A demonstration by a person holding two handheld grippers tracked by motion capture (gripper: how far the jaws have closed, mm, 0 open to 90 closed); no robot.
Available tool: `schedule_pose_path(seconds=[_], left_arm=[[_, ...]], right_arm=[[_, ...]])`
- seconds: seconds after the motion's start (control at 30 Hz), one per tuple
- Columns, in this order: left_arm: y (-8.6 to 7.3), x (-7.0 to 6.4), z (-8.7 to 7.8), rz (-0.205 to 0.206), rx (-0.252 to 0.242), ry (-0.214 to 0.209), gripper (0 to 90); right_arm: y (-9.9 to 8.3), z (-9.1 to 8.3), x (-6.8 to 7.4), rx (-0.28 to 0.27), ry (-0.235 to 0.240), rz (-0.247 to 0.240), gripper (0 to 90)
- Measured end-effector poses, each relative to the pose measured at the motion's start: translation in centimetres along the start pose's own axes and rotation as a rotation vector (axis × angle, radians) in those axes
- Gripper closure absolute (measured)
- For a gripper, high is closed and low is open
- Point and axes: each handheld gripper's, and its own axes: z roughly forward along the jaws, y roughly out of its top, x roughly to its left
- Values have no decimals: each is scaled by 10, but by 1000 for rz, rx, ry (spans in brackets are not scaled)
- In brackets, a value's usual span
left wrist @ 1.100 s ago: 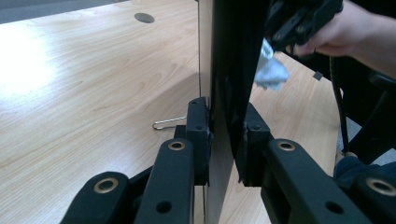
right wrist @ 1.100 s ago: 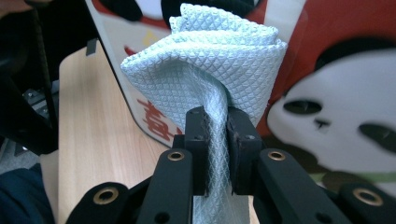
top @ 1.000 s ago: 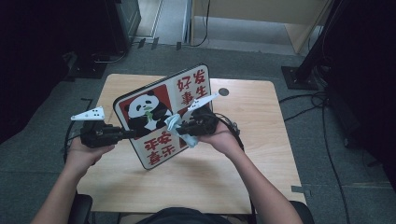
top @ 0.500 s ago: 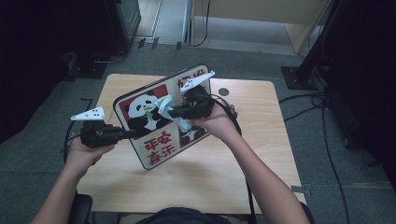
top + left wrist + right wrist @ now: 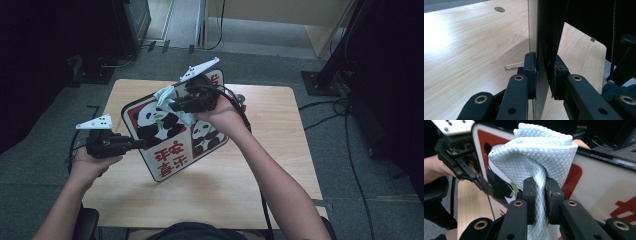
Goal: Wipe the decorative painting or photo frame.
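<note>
From the high view there is one panda sign board [image 5: 170,135], held tilted above one wooden table [image 5: 235,185]. The left gripper [image 5: 142,144] pinches the board's left edge, and the right gripper [image 5: 172,106] presses one light blue cloth [image 5: 172,102] against the board's upper face. Two panda pictures and red characters show on the board. The table stands on grey carpet, with cables [image 5: 345,107] trailing on the floor to its right and dark equipment around the room's edges.

In the left gripper view, the two jaws are clamped on the thin edge of the board [image 5: 544,37], one pad on each face. One small metal wire clip [image 5: 514,65] lies on the light wood beyond, and one round hole [image 5: 499,9] sits near the far edge.

In the right gripper view, the jaws are pressed together on a bunched fold of the cloth [image 5: 536,157], which fans out above them, touching the board [image 5: 599,180]. The left gripper [image 5: 487,190] grips the board's rim at left.
</note>
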Motion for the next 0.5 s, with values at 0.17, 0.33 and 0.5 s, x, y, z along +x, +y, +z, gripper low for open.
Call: schedule_pose_path(seconds=[0.17, 0.33, 0.5], left_arm=[[0, 0, 0, -2, 0, 1, 785], [0, 0, 0, -2, 0, 1, 784], [0, 0, 0, -3, -2, 1, 784]], right_arm=[[-6, 5, -1, 6, 10, 9, 808], [-11, 8, -2, 12, 16, 12, 808], [-20, 13, -3, 21, 23, 19, 808]])
